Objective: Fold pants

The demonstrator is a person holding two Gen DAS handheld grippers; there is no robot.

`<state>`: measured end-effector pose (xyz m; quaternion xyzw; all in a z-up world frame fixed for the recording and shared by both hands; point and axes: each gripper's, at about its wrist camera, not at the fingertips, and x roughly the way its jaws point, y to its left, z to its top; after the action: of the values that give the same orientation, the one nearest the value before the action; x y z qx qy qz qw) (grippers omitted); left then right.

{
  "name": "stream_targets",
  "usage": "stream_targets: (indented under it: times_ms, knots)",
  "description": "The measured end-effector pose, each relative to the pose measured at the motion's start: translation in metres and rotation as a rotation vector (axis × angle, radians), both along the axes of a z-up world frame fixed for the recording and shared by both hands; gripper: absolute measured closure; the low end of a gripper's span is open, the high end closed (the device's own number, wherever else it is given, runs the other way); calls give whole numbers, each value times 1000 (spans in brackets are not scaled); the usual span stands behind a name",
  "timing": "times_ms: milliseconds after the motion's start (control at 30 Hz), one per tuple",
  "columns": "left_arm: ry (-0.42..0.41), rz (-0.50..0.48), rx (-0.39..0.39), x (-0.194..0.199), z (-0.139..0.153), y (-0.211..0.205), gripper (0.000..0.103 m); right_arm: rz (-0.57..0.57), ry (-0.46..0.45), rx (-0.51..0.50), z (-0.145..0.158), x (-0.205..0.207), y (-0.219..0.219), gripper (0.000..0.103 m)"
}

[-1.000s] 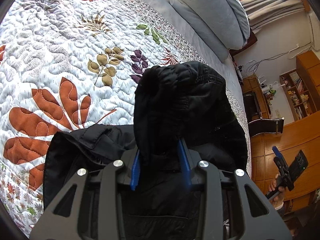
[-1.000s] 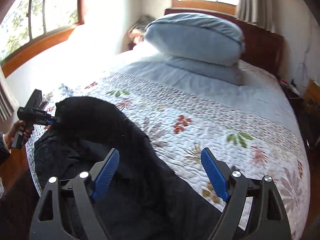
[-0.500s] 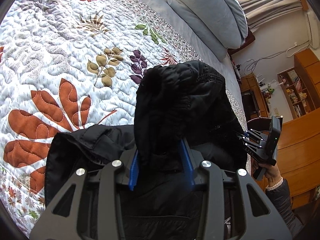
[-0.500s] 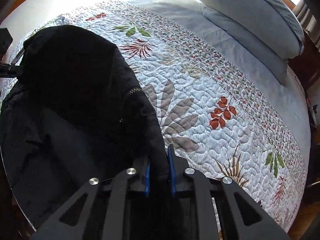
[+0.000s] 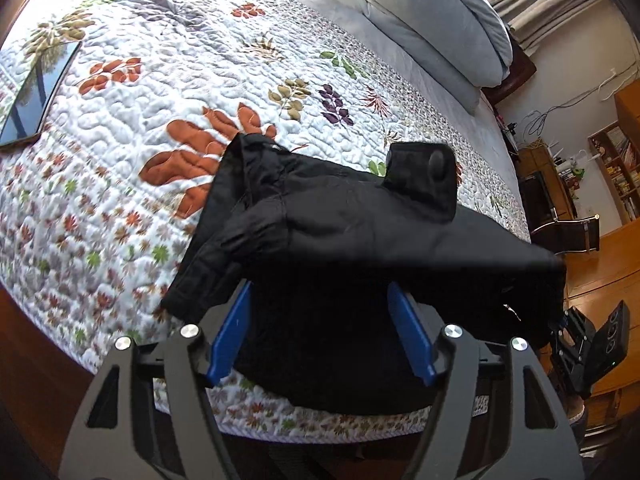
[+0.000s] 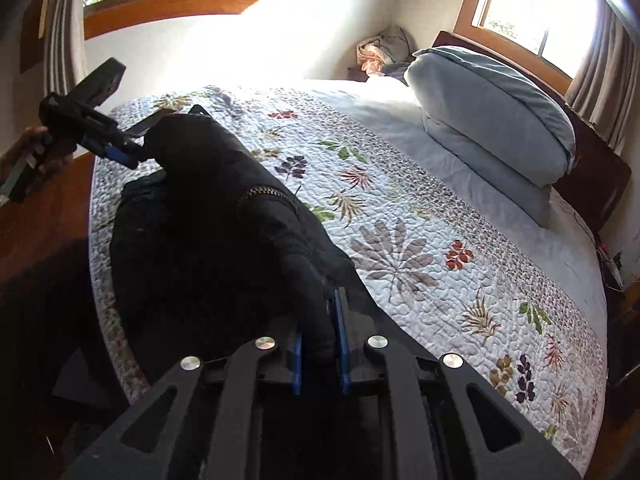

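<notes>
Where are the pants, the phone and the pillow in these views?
pants (image 5: 360, 248): left wrist view, on the black fabric mid-garment.
phone (image 5: 36, 96): left wrist view, on its dark screen, lying on the quilt at far left.
pillow (image 6: 496, 100): right wrist view, on the top pillow's blue-grey face.

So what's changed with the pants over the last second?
The right hand-held gripper closed on the edge of the black pants and grips it. The left hand-held gripper opened, releasing its bunch, and the fabric sank flatter on the quilt. The pillows are unchanged.
</notes>
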<state>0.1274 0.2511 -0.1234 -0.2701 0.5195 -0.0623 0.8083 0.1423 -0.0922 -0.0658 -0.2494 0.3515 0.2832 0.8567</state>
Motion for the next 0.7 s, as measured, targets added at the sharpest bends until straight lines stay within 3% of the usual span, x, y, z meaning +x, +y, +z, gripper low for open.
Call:
stream_targets:
  times_ms: [167, 267, 467, 633, 700]
  knots:
    - [62, 29, 47, -39, -9, 14, 31, -4, 106, -12, -54, -30, 10, 90]
    - [108, 40, 14, -56, -21, 15, 30, -23, 138, -30, -80, -41, 14, 90]
    - [193, -14, -201, -74, -58, -21, 30, -68, 136, 1, -84, -46, 11, 90]
    - [200, -87, -420, -57, -74, -69, 30, -58, 111, -16, -74, -48, 12, 90]
    - [193, -93, -463, -47, -79, -82, 30, -55, 111, -14, -74, -49, 12, 90]
